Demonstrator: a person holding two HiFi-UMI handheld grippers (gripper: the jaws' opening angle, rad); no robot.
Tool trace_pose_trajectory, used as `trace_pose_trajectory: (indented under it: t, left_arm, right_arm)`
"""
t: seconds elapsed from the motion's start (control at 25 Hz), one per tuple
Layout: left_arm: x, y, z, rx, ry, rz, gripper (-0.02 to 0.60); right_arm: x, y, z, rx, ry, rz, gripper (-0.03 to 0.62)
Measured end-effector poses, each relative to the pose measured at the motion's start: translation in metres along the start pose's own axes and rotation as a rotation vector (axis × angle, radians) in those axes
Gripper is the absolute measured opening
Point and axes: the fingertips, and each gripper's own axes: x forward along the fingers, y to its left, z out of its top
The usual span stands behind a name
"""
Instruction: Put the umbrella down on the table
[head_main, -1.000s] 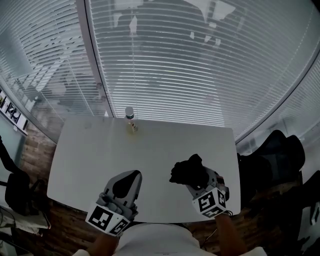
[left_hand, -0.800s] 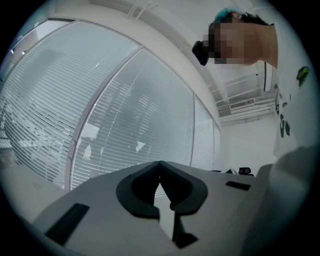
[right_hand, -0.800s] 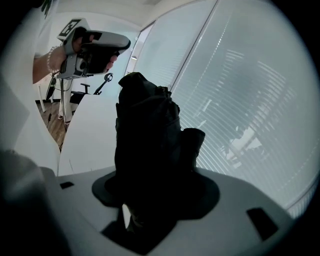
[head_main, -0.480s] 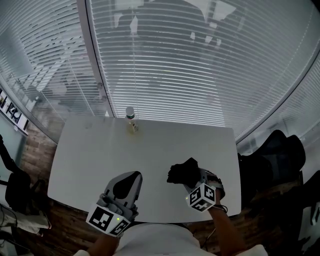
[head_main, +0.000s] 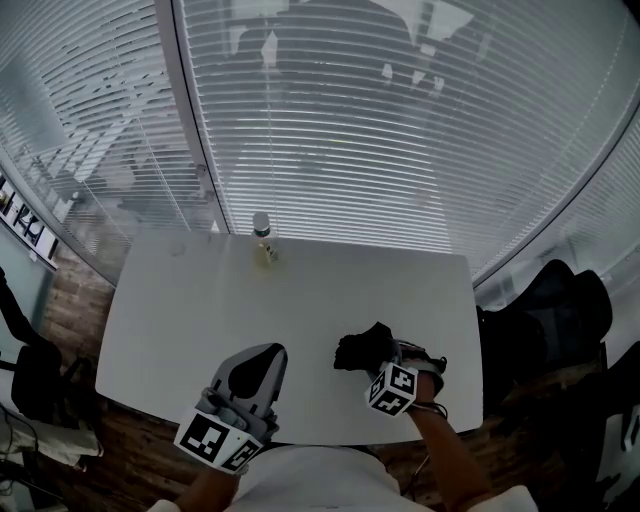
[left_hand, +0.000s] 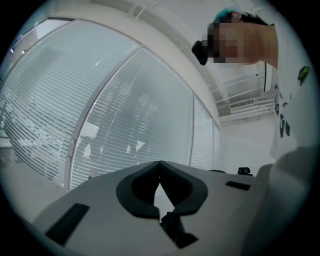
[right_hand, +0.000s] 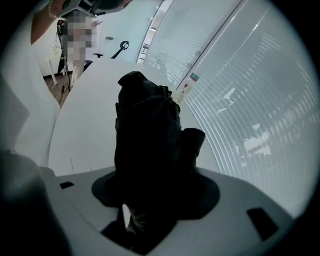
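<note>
A folded black umbrella (head_main: 364, 350) sits between the jaws of my right gripper (head_main: 385, 362), which is shut on it low over the white table (head_main: 200, 310) at the front right. In the right gripper view the umbrella (right_hand: 150, 135) fills the middle and juts out past the jaws, over the tabletop (right_hand: 85, 135). Whether it touches the table I cannot tell. My left gripper (head_main: 256, 362) rests at the table's front edge, level, jaws shut with nothing in them (left_hand: 159, 176).
A small bottle with a white cap (head_main: 262, 238) stands at the table's far edge by the window blinds (head_main: 330, 130); it also shows beyond the umbrella as the bottle (right_hand: 184, 93). A dark chair (head_main: 560, 300) is to the right of the table.
My right gripper has sunk toward the table with the umbrella and tipped further downward; its marker cube has shifted left. The left gripper has stayed put.
</note>
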Motion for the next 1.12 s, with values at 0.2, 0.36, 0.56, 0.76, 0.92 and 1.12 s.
trace_pose_trajectory:
  t: [0.2,0.36,0.56,0.76,0.92,1.12]
  left_arm:
    - [0.000,0.000,-0.001,-0.002,0.000,0.003,0.011]
    - [-0.002,0.001,-0.001,-0.001,-0.002,0.007,0.011]
    - [-0.003,0.003,0.000,0.000,-0.004,0.011,0.011]
    - [-0.004,0.003,0.002,0.002,-0.007,0.012,0.011]
    - [-0.005,0.004,0.001,0.001,-0.010,0.015,0.011]
    - [-0.006,0.007,0.001,-0.001,-0.008,0.017,0.011]
  right_arm:
    - [0.012,0.005,-0.007,-0.032,0.036,0.026,0.256]
    - [0.022,0.008,-0.012,-0.046,0.063,0.043,0.256]
    - [0.037,0.014,-0.018,-0.052,0.093,0.077,0.256]
    - [0.046,0.019,-0.022,-0.068,0.113,0.099,0.259]
    - [0.049,0.024,-0.022,-0.068,0.114,0.121,0.259]
    - [0.059,0.035,-0.025,-0.074,0.123,0.147,0.261]
